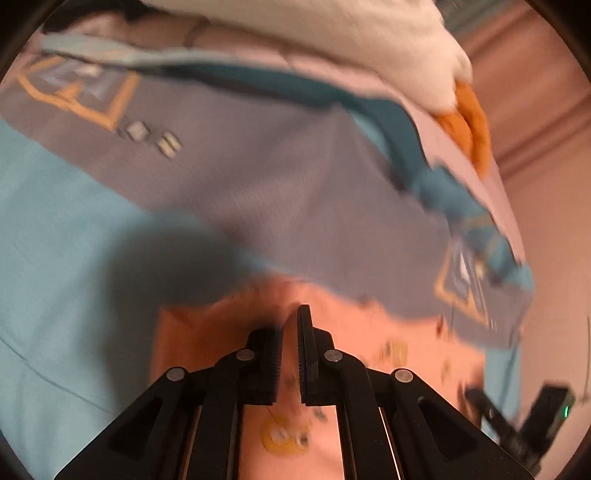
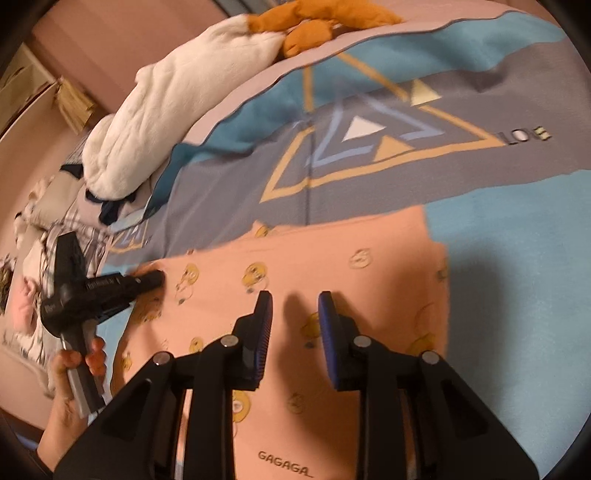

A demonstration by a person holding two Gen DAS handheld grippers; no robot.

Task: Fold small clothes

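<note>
Peach-pink garment (image 2: 332,266) with small yellow round prints lies flat on the bedspread (image 2: 517,258), filling the near part of both wrist views; black lettering "GAGAGA" sits on it at the bottom edge of the right wrist view, just between the right gripper's arms. Right gripper (image 2: 295,317) hangs over the garment with jaws parted, nothing between the blue pads, only cloth below them. Left gripper (image 1: 290,354) is clenched, jaws nearly together over the pink cloth; whether a fold is pinched is unclear, the view is blurred. In the right wrist view the left gripper's tip (image 2: 147,280) rests at the garment's left edge, a hand (image 2: 74,369) holding its handle. Beyond the garment the bedspread shows light blue, grey and teal blocks with a yellow-outlined triangle motif (image 2: 369,147) and letters reading roughly "LO E" beside it. Farther back lies a white plush toy (image 2: 177,110) with orange parts (image 2: 314,29), then a pink wall.
</note>
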